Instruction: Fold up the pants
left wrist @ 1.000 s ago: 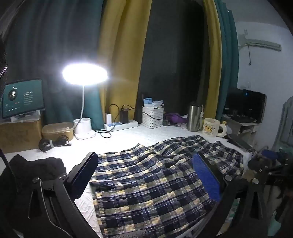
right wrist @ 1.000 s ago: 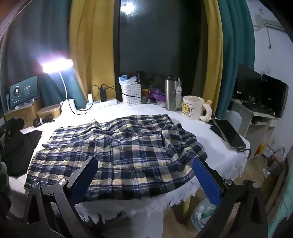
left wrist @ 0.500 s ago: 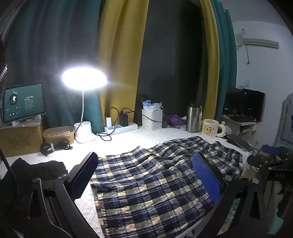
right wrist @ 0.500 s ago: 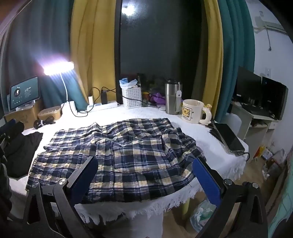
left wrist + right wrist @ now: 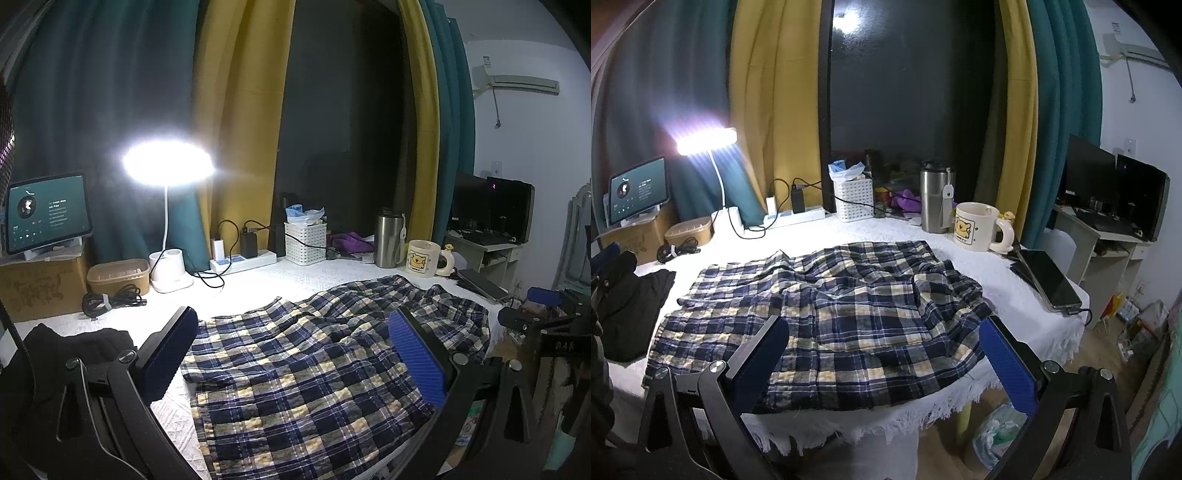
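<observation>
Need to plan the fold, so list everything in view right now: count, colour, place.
plaid pants: 1, navy and yellow, spread on table centre
table: 1, white fringed cloth
black garment: 1, table's left end
mug: 1, cream, far right
steel tumbler: 1, silver, beside mug
white basket: 1, back centre
power strip: 1, white, back
lamp: 1, white, lit, back left
tablet: 1, on cardboard box
phone: 1, dark, right edge
left claw: open, above pants
right claw: open, above pants
</observation>
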`<move>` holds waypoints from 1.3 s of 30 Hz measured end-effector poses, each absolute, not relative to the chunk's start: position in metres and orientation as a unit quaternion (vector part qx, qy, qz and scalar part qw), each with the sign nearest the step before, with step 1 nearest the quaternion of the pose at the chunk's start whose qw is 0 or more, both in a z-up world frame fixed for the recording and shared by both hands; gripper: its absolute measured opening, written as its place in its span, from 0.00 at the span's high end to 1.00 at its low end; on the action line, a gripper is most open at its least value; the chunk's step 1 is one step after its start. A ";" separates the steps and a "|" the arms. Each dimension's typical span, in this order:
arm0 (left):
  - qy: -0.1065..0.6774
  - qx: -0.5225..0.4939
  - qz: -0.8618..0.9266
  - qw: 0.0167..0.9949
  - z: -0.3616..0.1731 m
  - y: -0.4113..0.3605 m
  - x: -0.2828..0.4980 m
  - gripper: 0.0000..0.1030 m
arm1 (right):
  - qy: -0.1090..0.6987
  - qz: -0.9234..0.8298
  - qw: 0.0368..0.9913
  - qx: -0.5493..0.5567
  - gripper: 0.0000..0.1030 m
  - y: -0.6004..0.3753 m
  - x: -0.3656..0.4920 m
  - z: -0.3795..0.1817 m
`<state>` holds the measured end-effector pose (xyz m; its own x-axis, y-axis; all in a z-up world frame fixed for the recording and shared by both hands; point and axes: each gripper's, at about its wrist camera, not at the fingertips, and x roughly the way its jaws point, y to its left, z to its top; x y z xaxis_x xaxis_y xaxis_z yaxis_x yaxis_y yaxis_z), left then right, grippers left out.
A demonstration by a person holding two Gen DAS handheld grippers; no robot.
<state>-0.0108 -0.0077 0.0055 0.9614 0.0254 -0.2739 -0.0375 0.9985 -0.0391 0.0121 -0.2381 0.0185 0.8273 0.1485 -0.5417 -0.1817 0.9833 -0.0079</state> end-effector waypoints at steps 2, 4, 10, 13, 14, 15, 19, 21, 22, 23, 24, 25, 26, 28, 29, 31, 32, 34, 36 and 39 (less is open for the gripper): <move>0.137 -0.020 0.016 0.990 0.006 -0.009 -0.011 0.01 | 0.281 0.086 0.955 -0.030 0.00 -0.238 0.013 0.019; 0.137 -0.020 0.015 0.990 0.006 -0.009 -0.011 0.01 | 0.282 0.086 0.955 -0.030 0.00 -0.238 0.012 0.019; 0.138 -0.021 0.013 0.990 0.007 -0.010 -0.011 0.01 | 0.280 0.085 0.956 -0.030 0.00 -0.238 0.013 0.020; 0.137 -0.021 0.012 0.990 0.007 -0.011 -0.011 0.01 | 0.281 0.086 0.955 -0.030 0.00 -0.238 0.013 0.020; 0.137 -0.021 0.012 0.990 0.007 -0.011 -0.012 0.01 | 0.281 0.086 0.955 -0.029 0.00 -0.238 0.013 0.020; 0.137 -0.021 0.011 0.990 0.007 -0.011 -0.012 0.01 | 0.281 0.086 0.955 -0.030 0.00 -0.238 0.013 0.020; 0.136 -0.022 0.012 0.990 0.007 -0.012 -0.012 0.01 | 0.281 0.086 0.955 -0.030 0.00 -0.237 0.013 0.020; 0.137 -0.021 0.012 0.990 0.007 -0.012 -0.012 0.01 | 0.283 0.086 0.955 -0.030 0.00 -0.237 0.014 0.019; 0.136 -0.021 0.012 0.990 0.007 -0.012 -0.012 0.01 | 0.284 0.086 0.954 -0.031 0.00 -0.237 0.013 0.019; 0.136 -0.021 0.012 0.990 0.007 -0.012 -0.012 0.01 | 0.285 0.085 0.954 -0.031 0.00 -0.238 0.013 0.019; 0.135 -0.021 0.014 0.990 0.007 -0.012 -0.013 0.01 | 0.285 0.085 0.954 -0.030 0.00 -0.238 0.013 0.019; 0.134 -0.021 0.015 0.991 0.007 -0.013 -0.014 0.01 | 0.285 0.084 0.954 -0.029 0.00 -0.239 0.012 0.019; 0.134 -0.020 0.015 0.991 0.008 -0.013 -0.014 0.01 | 0.285 0.083 0.954 -0.029 0.00 -0.238 0.012 0.019; 0.134 -0.020 0.016 0.991 0.008 -0.013 -0.014 0.01 | 0.285 0.083 0.955 -0.029 0.00 -0.239 0.012 0.019; 0.134 -0.020 0.016 0.991 0.008 -0.013 -0.014 0.01 | 0.285 0.083 0.954 -0.029 0.00 -0.239 0.013 0.019; 0.134 -0.020 0.015 0.991 0.008 -0.013 -0.014 0.01 | 0.285 0.082 0.955 -0.029 0.00 -0.239 0.012 0.019; 0.134 -0.020 0.015 0.991 0.008 -0.013 -0.014 0.01 | 0.285 0.082 0.955 -0.029 0.00 -0.239 0.012 0.019; 0.134 -0.019 0.016 0.991 0.008 -0.013 -0.014 0.01 | 0.285 0.082 0.955 -0.029 0.00 -0.239 0.012 0.019; 0.134 -0.020 0.016 0.991 0.008 -0.013 -0.014 0.01 | 0.285 0.082 0.955 -0.029 0.00 -0.239 0.013 0.019; 0.134 -0.020 0.016 0.991 0.008 -0.013 -0.014 0.01 | 0.286 0.082 0.954 -0.029 0.00 -0.239 0.013 0.019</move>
<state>-0.0140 -0.0128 0.0077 0.9637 0.0258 -0.2659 -0.0363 0.9987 -0.0347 0.0129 -0.2388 0.0194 0.8235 0.1394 -0.5499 -0.1724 0.9850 -0.0084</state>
